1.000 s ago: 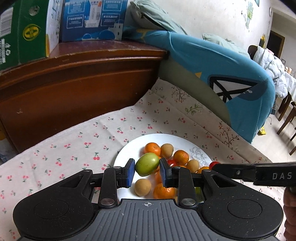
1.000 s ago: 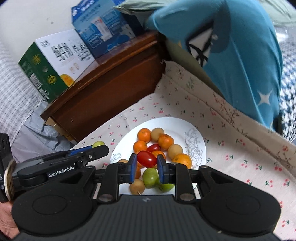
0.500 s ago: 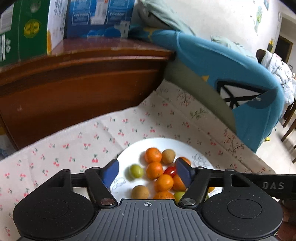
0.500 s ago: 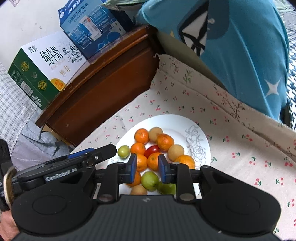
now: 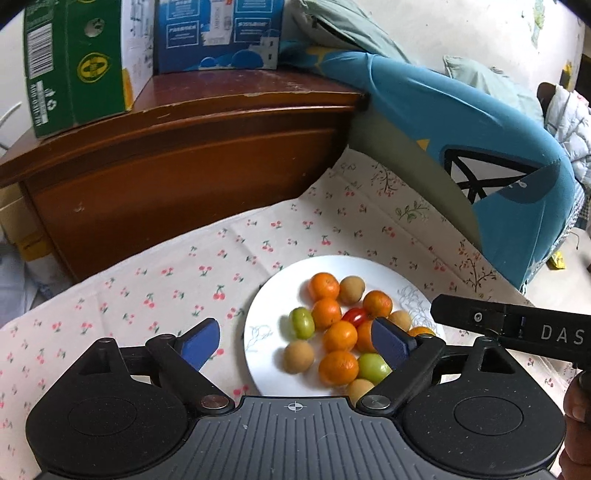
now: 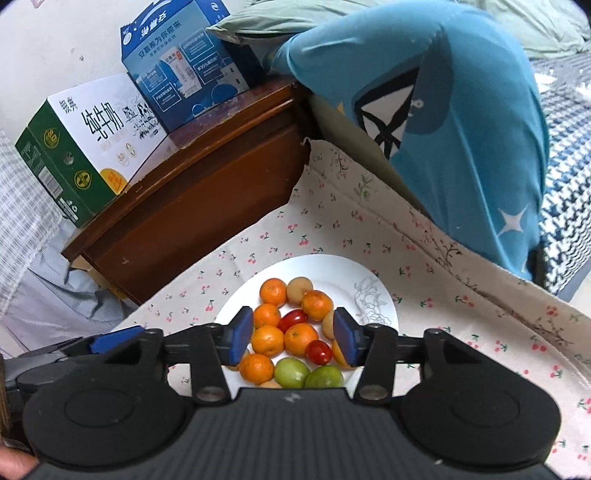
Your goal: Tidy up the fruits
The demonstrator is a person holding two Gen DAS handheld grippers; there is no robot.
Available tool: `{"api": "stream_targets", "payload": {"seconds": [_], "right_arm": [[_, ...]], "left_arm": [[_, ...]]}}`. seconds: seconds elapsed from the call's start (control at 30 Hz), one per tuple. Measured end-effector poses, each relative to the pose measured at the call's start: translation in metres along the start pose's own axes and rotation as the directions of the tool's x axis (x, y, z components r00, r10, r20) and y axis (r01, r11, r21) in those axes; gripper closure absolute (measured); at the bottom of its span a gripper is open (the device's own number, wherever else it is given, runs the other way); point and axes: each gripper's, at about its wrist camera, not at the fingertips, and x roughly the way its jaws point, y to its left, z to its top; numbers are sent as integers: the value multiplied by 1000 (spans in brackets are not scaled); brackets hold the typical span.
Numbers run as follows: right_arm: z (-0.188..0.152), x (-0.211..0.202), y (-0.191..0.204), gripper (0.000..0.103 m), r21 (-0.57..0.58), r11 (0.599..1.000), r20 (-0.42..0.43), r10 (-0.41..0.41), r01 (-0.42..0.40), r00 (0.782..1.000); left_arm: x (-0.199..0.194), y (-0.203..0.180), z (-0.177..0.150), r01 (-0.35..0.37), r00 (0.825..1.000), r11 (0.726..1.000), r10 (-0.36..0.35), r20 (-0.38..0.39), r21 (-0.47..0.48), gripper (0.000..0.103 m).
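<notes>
The left gripper (image 5: pixel 295 341) fills the bottom of its view, its blue pads (image 5: pixel 201 341) wide apart and still opening, gripping nothing. Between them, in the lower middle of the frame, sits the white plate (image 5: pixel 264 310) with the fruit piled on it: a green fruit (image 5: pixel 301 323) lies free at the pile's left edge, with oranges (image 5: pixel 323 286), a red tomato (image 5: pixel 355 316) and tan round fruits (image 5: pixel 298 356) beside it.

The right gripper (image 6: pixel 293 339) also stands low in its view, jaws opening and partly apart. Nothing is clamped; a small tomato (image 6: pixel 318 351) lies on the pile in the gap, just left of the right pad. Two green fruits (image 6: pixel 291 372) sit at the plate's near edge, oranges (image 6: pixel 273 291) further up.

In the left view the right gripper's finger reaches in from the right edge.

The plate rests on a cherry-print cloth (image 5: pixel 166 273). Behind, upper left in both views, is a brown wooden cabinet (image 5: pixel 177 173) carrying a green carton (image 5: pixel 74 62) and a blue carton (image 5: pixel 218 33). A blue cover (image 6: pixel 461 122) takes the upper right.
</notes>
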Motion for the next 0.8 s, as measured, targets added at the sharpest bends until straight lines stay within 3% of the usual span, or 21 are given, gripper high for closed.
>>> {"api": "stream_targets", "payload": {"seconds": [0.37,0.53,0.8], "right_arm": [[2,-24,12,30,-29,998,19,-64,64,998],[-2,-38,15,24,-48,992,48,-116,118,992],[-13,-53,20,21,-78,978,51,-191,194,980]], "left_arm": [[-26,1,-11,-67,998,997,67,-6,-37,12],[-39,-4,-17,-127,992,992,128,20,-16,12],[-53,-9,-26,-124,992,992,125,18,-17,12]]}}
